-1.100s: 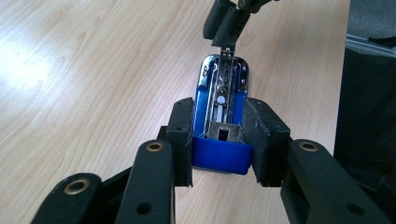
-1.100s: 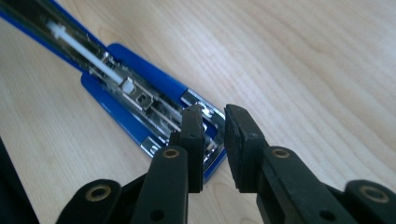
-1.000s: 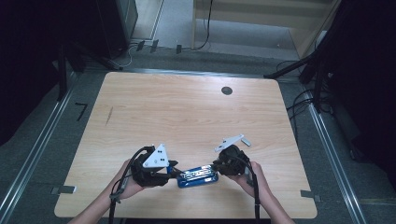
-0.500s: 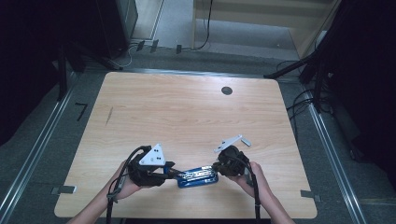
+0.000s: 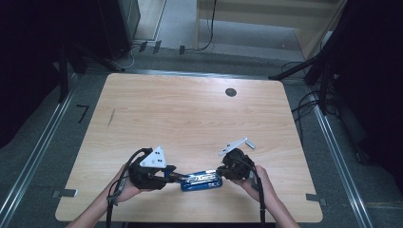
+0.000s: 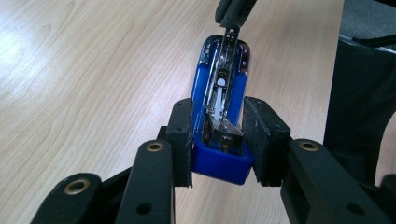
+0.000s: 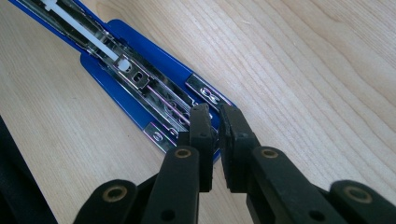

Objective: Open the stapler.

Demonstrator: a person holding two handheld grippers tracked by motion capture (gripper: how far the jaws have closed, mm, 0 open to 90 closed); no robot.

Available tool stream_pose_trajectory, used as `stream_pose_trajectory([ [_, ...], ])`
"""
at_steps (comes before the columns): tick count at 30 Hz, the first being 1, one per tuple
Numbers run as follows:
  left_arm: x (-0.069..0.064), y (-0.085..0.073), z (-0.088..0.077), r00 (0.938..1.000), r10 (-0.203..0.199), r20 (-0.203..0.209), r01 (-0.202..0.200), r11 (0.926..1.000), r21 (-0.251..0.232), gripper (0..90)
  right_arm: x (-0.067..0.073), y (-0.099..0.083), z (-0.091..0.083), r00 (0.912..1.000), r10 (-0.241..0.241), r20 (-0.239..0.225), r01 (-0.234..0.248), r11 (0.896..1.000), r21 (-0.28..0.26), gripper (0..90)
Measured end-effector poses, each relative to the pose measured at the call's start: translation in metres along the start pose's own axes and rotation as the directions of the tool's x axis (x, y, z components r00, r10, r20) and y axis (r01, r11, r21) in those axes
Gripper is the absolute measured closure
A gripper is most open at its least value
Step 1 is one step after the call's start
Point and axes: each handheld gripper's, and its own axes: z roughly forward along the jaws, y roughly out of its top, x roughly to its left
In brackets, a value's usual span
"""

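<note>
High view: wooden counter (image 5: 190,114), blue stapler (image 5: 202,181) lying opened out flat near the front edge, between the 2 grippers. Left gripper (image 5: 167,175) comes in from the left, held by the left hand (image 5: 124,186), grey three-cornered plate on top; its jaws meet the stapler's left end. Right gripper (image 5: 222,172) comes in from the right, held by the right hand (image 5: 259,183), jaws at the stapler's right end. Small dark round disc (image 5: 231,92) sits far back on the counter, well apart from everything. Cables trail from both grippers toward the bottom edge.

Left gripper view: left gripper (image 6: 218,140) pinching the blue stapler (image 6: 219,88) at its hinge end, 1 pad on each blue side wall, both pads touching. Stapler runs away from the camera, metal staple channel with white pusher strip exposed on top. Other gripper's jaws touch the far metal tip at the top of the view. Stapler base rests on the counter (image 6: 93,70).

Right gripper view: right gripper (image 7: 215,122) jaws nearly pressed together, narrow gap left, pinching the near end of the metal magazine of the stapler (image 7: 140,77). They have just been closing slightly, with that metal tip between them. Blue base plate lies flat on the counter (image 7: 303,70), chrome rail and white pusher run off to the upper left.
</note>
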Motion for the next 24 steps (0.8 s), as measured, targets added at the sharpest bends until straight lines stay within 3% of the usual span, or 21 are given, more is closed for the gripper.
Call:
stream_pose_trajectory([
  [15,0.006,-0.007,0.000,0.9992,-0.019,0.035,0.019,0.9997,0.014,65.9,-0.002,-0.001,0.001,0.9998,0.013,-0.013,-0.013,1.000,-0.005,85.7],
  [16,0.005,-0.007,0.001,0.9996,0.015,0.023,-0.017,0.9982,0.058,65.8,-0.002,-0.001,0.001,0.9998,0.016,-0.014,-0.016,1.000,-0.004,85.8],
  [17,0.005,-0.007,0.001,0.9996,0.015,0.023,-0.017,0.9982,0.058,64.8,-0.002,-0.001,0.001,0.9998,0.016,-0.009,-0.016,1.000,0.001,85.8],
  [18,0.003,-0.017,0.006,0.9987,0.051,0.000,-0.051,0.9901,0.130,64.0,-0.002,-0.002,0.002,0.9999,0.016,-0.006,-0.016,1.000,0.004,85.9],
  [19,0.004,-0.025,0.008,0.9992,0.039,0.005,-0.039,0.9888,0.144,63.8,-0.002,-0.002,0.004,0.9999,0.013,-0.004,-0.013,1.000,0.014,85.9],
  [22,0.000,-0.032,0.016,0.9960,0.085,-0.028,-0.077,0.9747,0.210,63.4,-0.004,-0.003,0.005,0.9998,0.015,-0.015,-0.015,1.000,0.017,85.8],
  [24,0.002,-0.033,0.016,0.9970,0.075,-0.021,-0.069,0.9775,0.199,63.2,-0.004,-0.003,0.005,0.9997,0.021,-0.014,-0.020,1.000,0.016,85.9],
])
